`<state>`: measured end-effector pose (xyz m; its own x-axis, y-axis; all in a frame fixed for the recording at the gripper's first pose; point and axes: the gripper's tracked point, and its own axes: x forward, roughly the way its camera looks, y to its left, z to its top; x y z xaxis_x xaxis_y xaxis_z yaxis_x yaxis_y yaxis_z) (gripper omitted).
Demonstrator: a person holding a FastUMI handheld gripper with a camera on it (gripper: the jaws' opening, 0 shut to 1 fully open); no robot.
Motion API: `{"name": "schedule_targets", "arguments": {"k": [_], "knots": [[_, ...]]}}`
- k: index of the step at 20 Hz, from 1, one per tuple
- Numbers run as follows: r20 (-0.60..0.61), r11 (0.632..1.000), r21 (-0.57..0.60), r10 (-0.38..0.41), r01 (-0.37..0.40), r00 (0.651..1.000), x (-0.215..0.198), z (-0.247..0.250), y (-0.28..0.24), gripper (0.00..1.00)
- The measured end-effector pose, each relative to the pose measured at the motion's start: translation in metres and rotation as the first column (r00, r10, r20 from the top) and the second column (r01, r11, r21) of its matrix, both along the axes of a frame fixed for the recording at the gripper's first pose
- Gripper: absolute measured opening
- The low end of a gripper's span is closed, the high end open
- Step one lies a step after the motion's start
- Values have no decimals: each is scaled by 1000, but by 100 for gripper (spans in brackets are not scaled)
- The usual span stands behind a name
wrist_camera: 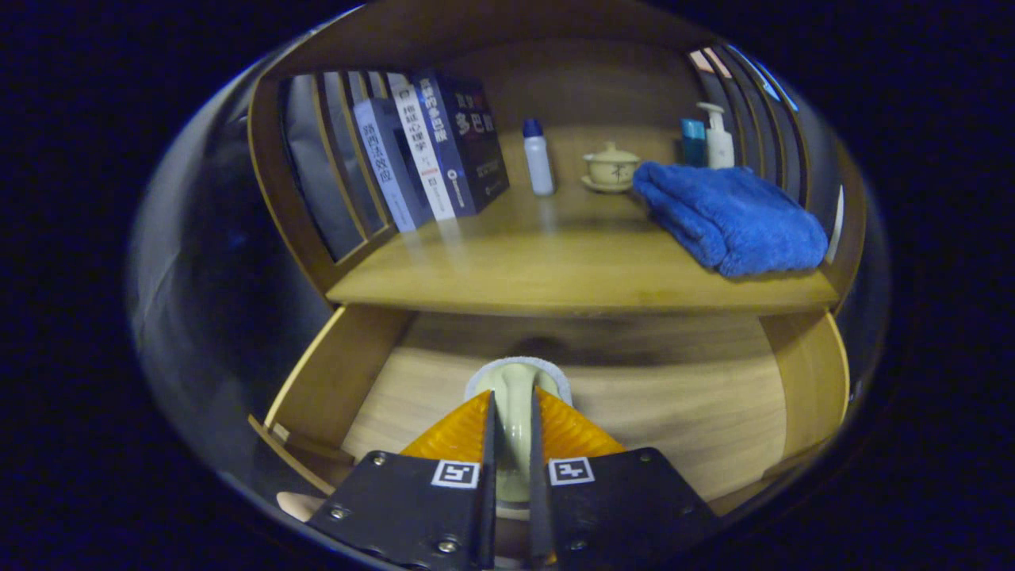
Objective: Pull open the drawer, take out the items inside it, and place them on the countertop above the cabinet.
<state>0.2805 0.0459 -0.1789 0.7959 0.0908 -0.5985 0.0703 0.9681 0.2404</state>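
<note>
The wooden drawer (682, 420) stands pulled open below the countertop (555, 274). My gripper (513, 396) is low inside the drawer, its fingers shut on a pale cream item (513, 382) with a white rounded rim. The item runs between the two fingers and its far end sticks out just ahead of the fingertips. The fingers hide the rest of it, so I cannot tell its full shape. The drawer floor around it is bare wood.
On the countertop, several books (428, 151) lean at the left. A white bottle with a blue cap (539, 162) and a lidded teacup on a saucer (610, 166) stand at the back. A folded blue towel (729, 218) lies at the right, before a pump bottle (719, 139).
</note>
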Motion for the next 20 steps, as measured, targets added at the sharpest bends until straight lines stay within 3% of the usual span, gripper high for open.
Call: {"name": "schedule_targets", "arguments": {"k": [5, 10, 20], "knots": [[123, 1000, 28, -15, 11, 992, 8, 54, 0, 18], [198, 998, -36, -50, 59, 979, 38, 85, -20, 18], [149, 987, -44, -149, 157, 978, 124, 57, -37, 18]]}}
